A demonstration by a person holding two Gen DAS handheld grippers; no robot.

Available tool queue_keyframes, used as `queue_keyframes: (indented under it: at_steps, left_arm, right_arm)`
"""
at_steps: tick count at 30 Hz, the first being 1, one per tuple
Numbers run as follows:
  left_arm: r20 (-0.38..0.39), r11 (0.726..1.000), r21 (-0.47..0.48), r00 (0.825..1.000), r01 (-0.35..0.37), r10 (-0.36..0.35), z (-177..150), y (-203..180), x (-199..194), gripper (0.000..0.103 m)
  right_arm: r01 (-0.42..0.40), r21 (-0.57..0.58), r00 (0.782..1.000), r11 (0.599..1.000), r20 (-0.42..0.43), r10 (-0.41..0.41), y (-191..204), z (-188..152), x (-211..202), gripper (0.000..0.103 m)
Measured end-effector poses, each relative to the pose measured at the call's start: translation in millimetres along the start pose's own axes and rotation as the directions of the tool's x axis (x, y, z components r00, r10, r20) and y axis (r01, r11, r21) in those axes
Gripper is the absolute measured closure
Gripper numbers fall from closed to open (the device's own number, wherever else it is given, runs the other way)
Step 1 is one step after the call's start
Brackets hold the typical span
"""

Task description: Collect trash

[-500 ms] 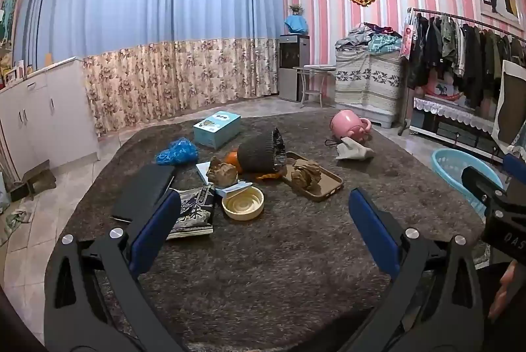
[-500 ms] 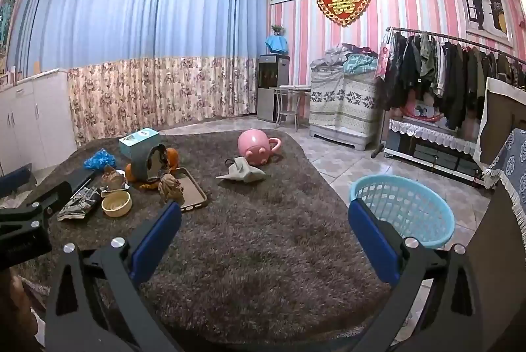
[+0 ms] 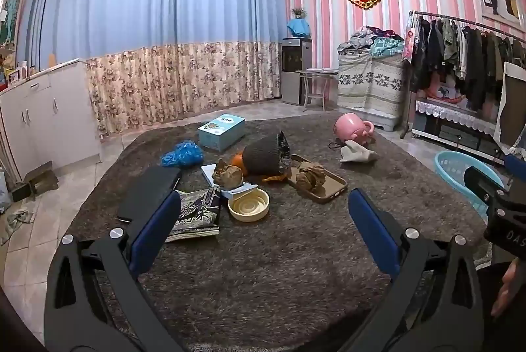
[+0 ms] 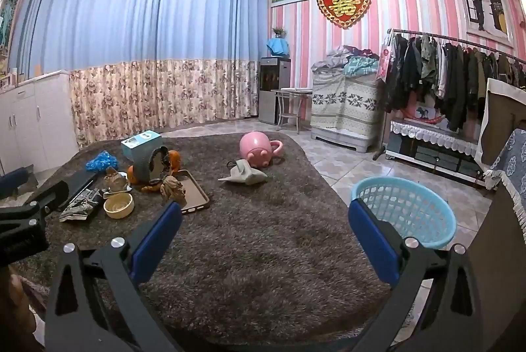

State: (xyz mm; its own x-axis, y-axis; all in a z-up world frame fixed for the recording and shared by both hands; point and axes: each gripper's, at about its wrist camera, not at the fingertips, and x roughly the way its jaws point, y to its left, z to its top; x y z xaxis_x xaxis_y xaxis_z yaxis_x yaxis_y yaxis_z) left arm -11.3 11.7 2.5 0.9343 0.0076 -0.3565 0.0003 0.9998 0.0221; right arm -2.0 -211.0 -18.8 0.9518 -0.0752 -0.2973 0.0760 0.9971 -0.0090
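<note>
A table with a shaggy brown cover holds scattered litter: a crumpled brown paper ball, another brown wad lying on a brown phone case, a crumpled grey-white tissue, a blue plastic bag wad and orange peel. The same tissue and wad show in the right wrist view. A light blue plastic basket stands on the floor at the table's right. My left gripper is open and empty above the near table. My right gripper is open and empty.
Also on the table: a pink piggy cup, a light blue box, a dark knitted pot, a cream round lid, a black case and a magazine. A clothes rack stands at the right wall.
Both grippers have shifted only slightly; nothing on the table has moved and both stay open.
</note>
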Motion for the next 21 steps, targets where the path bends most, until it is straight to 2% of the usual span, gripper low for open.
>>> queue_keyframes:
  at_steps: [21]
  left_arm:
    - [-0.027, 1.000, -0.004, 1.000, 0.000, 0.000, 2.6, -3.2, 4.8, 0.004]
  right_arm:
    - [-0.008, 0.007, 1.000, 1.000, 0.005, 0.008, -0.8, 0.6, -2.7, 0.004]
